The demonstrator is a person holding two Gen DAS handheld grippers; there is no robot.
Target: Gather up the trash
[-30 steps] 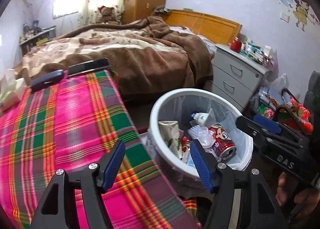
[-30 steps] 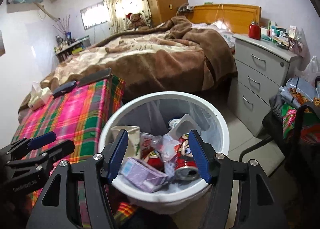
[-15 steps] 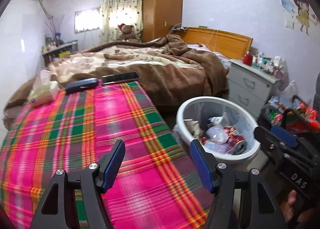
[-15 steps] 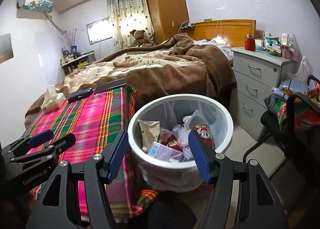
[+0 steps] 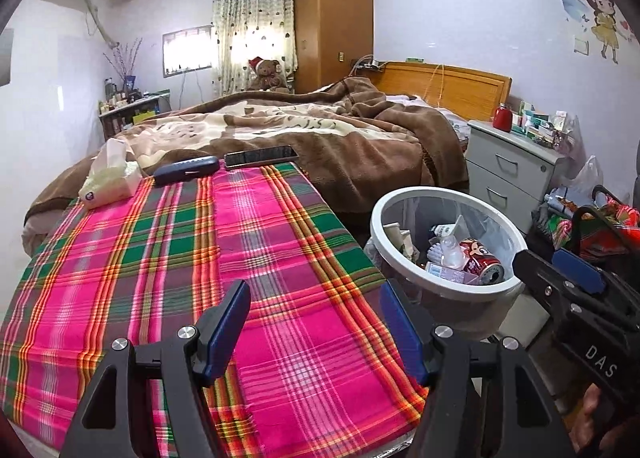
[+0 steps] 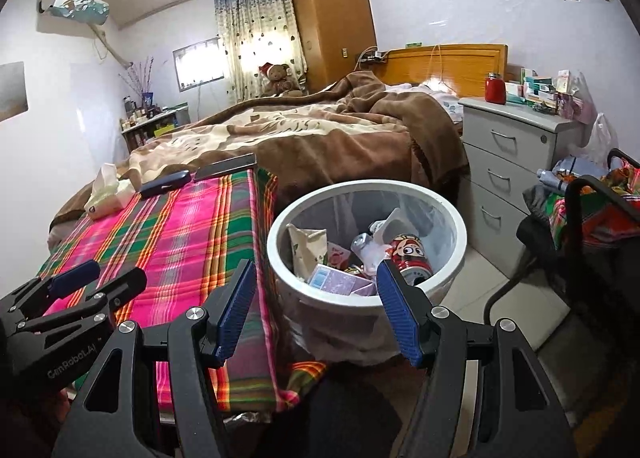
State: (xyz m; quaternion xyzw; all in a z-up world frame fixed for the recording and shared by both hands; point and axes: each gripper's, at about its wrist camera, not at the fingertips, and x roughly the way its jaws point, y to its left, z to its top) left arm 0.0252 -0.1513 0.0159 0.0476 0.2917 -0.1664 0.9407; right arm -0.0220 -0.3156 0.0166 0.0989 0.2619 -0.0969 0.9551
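At far left of the left wrist view, a tissue pack (image 5: 107, 178), then a dark case (image 5: 186, 175) and a phone (image 5: 261, 157) along the far edge of the plaid-covered table (image 5: 168, 258). Lower centre, left tongs (image 5: 314, 332) spread wide, holding nothing, above the cloth. Right of centre, a white bin (image 5: 444, 290) beside the table, holding a red can (image 5: 482, 262), a lilac box (image 5: 450, 274) and other trash. At lower right, right tongs (image 6: 316, 312) likewise spread and empty, near the bin's rim.
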